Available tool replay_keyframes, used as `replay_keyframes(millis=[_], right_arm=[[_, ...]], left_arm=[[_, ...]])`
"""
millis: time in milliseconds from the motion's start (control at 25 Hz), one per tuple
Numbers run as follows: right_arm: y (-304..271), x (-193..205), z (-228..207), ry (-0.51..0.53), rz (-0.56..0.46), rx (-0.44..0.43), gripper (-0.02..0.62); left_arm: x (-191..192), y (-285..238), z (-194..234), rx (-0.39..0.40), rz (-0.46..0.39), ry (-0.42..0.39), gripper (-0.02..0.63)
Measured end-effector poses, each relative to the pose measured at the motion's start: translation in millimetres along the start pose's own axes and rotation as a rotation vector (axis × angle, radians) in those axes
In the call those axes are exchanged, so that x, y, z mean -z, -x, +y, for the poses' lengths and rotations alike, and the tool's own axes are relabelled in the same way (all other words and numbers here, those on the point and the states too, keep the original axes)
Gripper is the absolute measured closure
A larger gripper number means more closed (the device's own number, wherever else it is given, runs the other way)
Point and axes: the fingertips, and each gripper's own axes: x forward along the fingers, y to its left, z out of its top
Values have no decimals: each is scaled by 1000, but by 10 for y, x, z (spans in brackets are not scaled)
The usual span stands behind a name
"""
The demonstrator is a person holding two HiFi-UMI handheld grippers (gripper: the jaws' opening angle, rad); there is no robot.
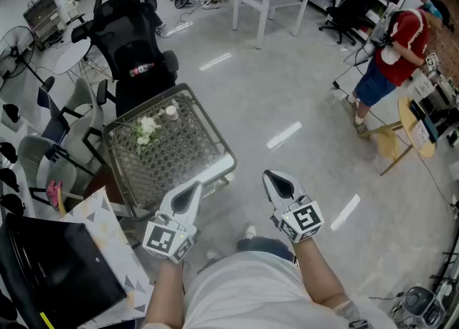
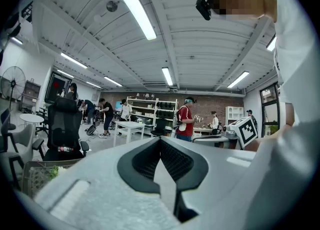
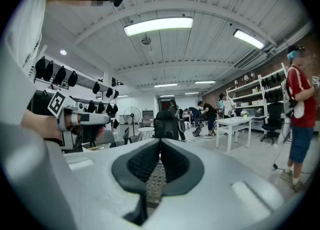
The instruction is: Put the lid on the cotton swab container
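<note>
Approach step, nothing grasped. The left gripper and right gripper hover empty, fingers pressed together, short of the bench. The container stands at its far edge. Next I judge they must reach there and open.

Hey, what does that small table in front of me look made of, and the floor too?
Small table: a grey rim, likely metal by its dull sheen; the top shows a fine dotted pattern, perforated sheet or lace cloth, I cannot tell which. Floor: smooth grey, probably polished concrete or a coating, since light strips reflect in it.
</note>
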Motion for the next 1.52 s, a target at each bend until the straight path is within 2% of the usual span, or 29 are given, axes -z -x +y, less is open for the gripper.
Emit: replay_keyframes(millis=[280, 440, 680, 840, 1000, 1120, 1360, 1520], right_arm=[[67, 1, -448, 0, -7, -16, 588], [113, -24, -769, -9, -21, -14, 588], [158, 68, -1086, -67, -20, -29, 588], [52, 201, -1177, -83, -5, -26, 588], [-162, 267, -1293, -94, 10, -23, 588], [-369, 234, -1407, -90, 18, -14, 588], [-1046, 130, -1584, -72, 35, -9, 588], [-1456, 96, -1644, -82, 50, -6, 588]], left_arm=[[51, -446, -197, -2, 35, -21, 598], [108, -686, -296, -19, 46, 14, 598], [184, -893, -302, -89, 64, 72, 598], [268, -1024, -199, -84, 82, 78, 598], [361, -1206, -29, -82, 105, 49, 598], [348, -1390, 148, -69, 100, 60, 598], [305, -1735, 855, -93, 122, 63, 598], [278, -1929, 1261, -80, 137, 74, 598]])
